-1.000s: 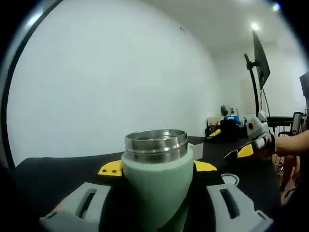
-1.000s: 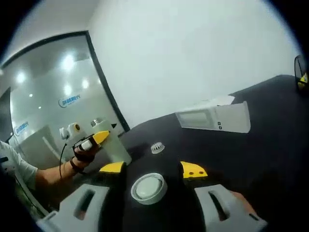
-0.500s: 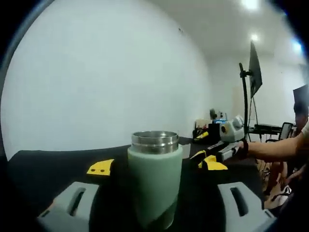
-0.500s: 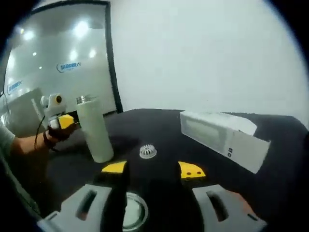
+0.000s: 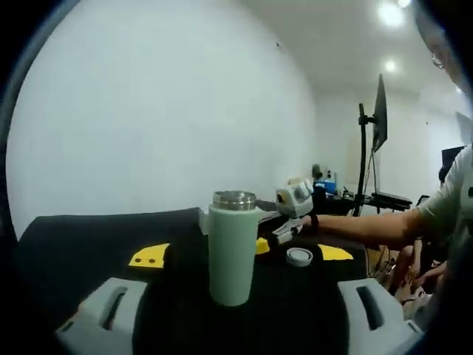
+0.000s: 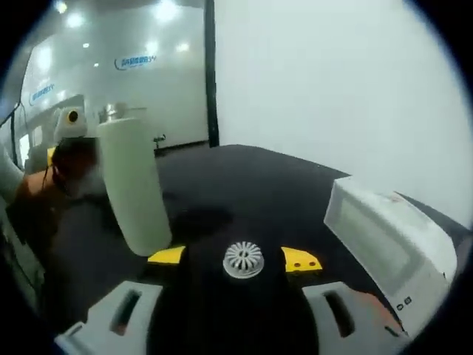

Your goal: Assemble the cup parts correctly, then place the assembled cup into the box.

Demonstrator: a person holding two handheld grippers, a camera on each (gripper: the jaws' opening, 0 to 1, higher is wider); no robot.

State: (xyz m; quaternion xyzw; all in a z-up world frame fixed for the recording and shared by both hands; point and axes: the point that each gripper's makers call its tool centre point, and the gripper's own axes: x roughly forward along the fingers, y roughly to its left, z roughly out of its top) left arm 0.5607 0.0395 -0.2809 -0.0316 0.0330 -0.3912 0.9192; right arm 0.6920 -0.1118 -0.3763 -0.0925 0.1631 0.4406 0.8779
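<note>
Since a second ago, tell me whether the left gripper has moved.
Yes: left gripper backed away from the standing green cup, now clear ahead of its jaws.

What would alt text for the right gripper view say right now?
A small white ribbed strainer lies on the black table between the yellow tips of the open right gripper. A pale green cup body stands upright to the left, and a white box lies at the right.
</note>
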